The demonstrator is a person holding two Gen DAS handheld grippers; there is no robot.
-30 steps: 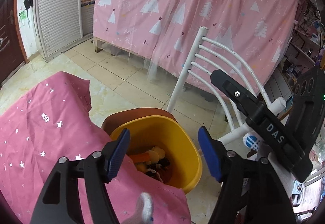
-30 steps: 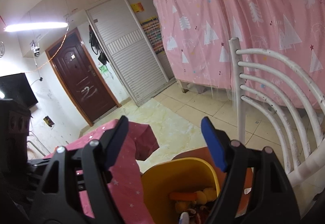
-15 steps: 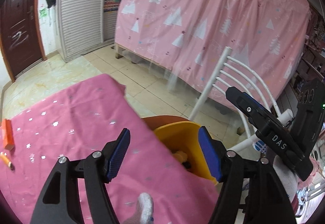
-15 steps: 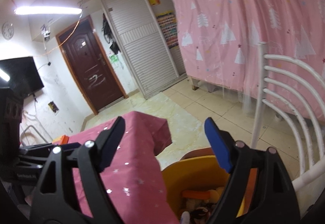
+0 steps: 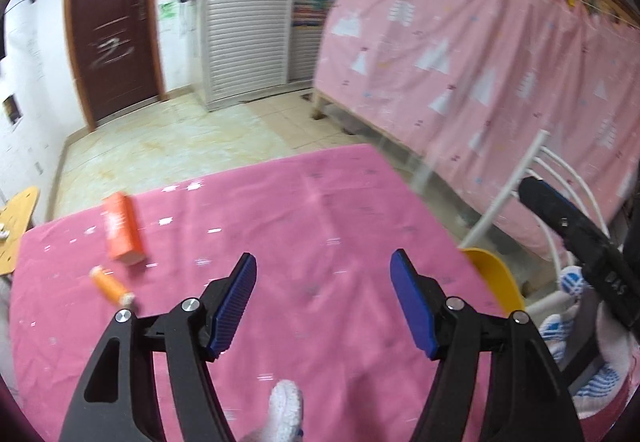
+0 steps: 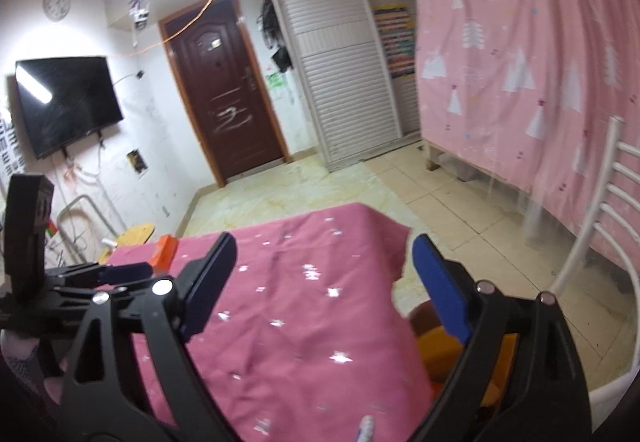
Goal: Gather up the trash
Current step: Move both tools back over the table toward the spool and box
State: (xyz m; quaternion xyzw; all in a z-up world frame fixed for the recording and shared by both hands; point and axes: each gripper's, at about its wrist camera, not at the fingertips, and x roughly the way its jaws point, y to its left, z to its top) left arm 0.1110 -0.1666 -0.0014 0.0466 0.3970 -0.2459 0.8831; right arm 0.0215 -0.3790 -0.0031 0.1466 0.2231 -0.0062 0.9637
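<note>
An orange box (image 5: 120, 230) and a small orange tube (image 5: 110, 285) lie at the far left of the table's pink starred cloth (image 5: 320, 234). My left gripper (image 5: 323, 284) hovers over the middle of the cloth, open and empty, to the right of both items. The yellow bin (image 5: 498, 276) peeks past the table's right edge. In the right wrist view my right gripper (image 6: 324, 262) hangs above the cloth (image 6: 304, 314) with its jaws opening and nothing between them. The bin (image 6: 440, 346) shows low beside its right finger, and the orange box (image 6: 165, 250) lies far off to the left.
A white slatted chair (image 5: 532, 177) stands right of the table, by the bin. Behind it hangs a pink curtain (image 5: 480, 53) over a bed frame. A brown door (image 6: 228, 81), white louvred wardrobe (image 6: 340, 61) and wall TV (image 6: 64, 101) line the far walls. Tiled floor lies beyond the table.
Both grippers swung left, away from the yellow bin and over the pink table. The orange box and tube came into the left view. The right jaws spread wider.
</note>
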